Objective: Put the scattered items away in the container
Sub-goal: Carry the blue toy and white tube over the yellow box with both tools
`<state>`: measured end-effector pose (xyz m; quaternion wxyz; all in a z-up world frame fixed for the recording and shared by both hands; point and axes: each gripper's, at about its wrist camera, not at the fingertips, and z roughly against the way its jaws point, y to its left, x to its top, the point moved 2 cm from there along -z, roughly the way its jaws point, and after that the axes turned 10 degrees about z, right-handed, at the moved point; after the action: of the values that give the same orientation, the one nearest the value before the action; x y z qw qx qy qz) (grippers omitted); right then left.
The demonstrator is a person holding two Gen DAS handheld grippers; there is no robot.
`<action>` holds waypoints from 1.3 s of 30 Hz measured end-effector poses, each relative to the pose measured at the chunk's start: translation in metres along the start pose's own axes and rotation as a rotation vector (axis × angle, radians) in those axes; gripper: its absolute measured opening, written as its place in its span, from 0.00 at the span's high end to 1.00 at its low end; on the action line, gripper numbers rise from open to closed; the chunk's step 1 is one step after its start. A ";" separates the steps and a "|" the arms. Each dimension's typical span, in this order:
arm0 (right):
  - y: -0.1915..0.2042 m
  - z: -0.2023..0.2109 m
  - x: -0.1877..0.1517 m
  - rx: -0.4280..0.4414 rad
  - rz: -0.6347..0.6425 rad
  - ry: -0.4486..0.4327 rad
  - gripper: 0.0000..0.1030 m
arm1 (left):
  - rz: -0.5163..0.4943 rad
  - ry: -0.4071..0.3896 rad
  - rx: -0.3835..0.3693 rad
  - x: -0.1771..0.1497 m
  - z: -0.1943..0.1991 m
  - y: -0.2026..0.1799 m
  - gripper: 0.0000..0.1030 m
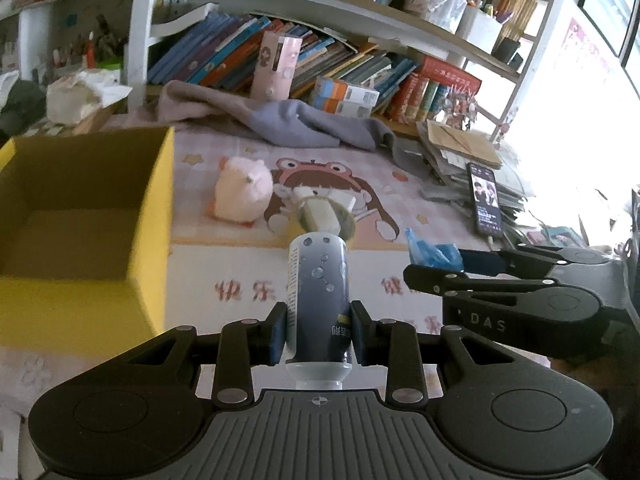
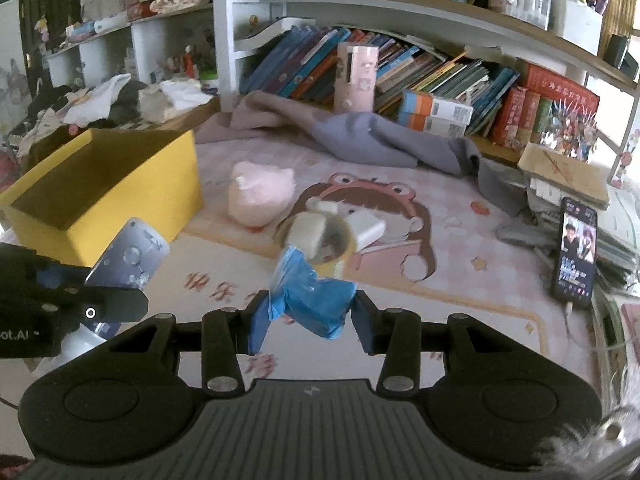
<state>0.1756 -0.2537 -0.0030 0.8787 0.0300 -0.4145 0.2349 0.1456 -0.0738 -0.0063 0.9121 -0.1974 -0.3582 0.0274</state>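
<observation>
Both hands loaded, mid-carry toward the yellow box [image 1: 86, 216].

Left gripper [image 1: 319, 330]: jaws clamped on a grey-blue bottle [image 1: 318, 292], cap end toward the camera, base pointing away. In the left wrist view the box sits at about 10 o'clock from the bottle, open top, nothing seen inside.

Right gripper [image 2: 310, 320]: jaws pinched on a crumpled blue bag [image 2: 316, 302], soft and hanging loose.

Still on the mat [image 2: 460, 320]: pink plush toy [image 2: 260, 196], roll of tape [image 2: 320, 240] with white blocks on it, at 12 o'clock from the bag.

Advice: bring each load well over the box rim before letting go. The bottle may roll, so lower it in. Keep the two grippers apart; they ride close together.
</observation>
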 end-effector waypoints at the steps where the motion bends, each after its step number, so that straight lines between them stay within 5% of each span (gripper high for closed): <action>1: 0.008 0.003 -0.002 0.005 0.003 0.006 0.60 | 0.004 0.000 -0.004 -0.004 0.006 0.005 0.70; 18: 0.137 0.048 -0.021 0.045 0.050 0.021 0.60 | 0.076 -0.014 -0.020 -0.056 0.090 0.087 0.70; 39: 0.216 0.063 -0.004 0.181 0.177 -0.018 0.60 | 0.176 -0.110 0.054 -0.080 0.152 0.139 0.70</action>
<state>0.0338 -0.0790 0.0041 0.8444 0.0747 -0.4006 0.3478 -0.0018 0.0903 -0.0096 0.8901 -0.2017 -0.3883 0.1278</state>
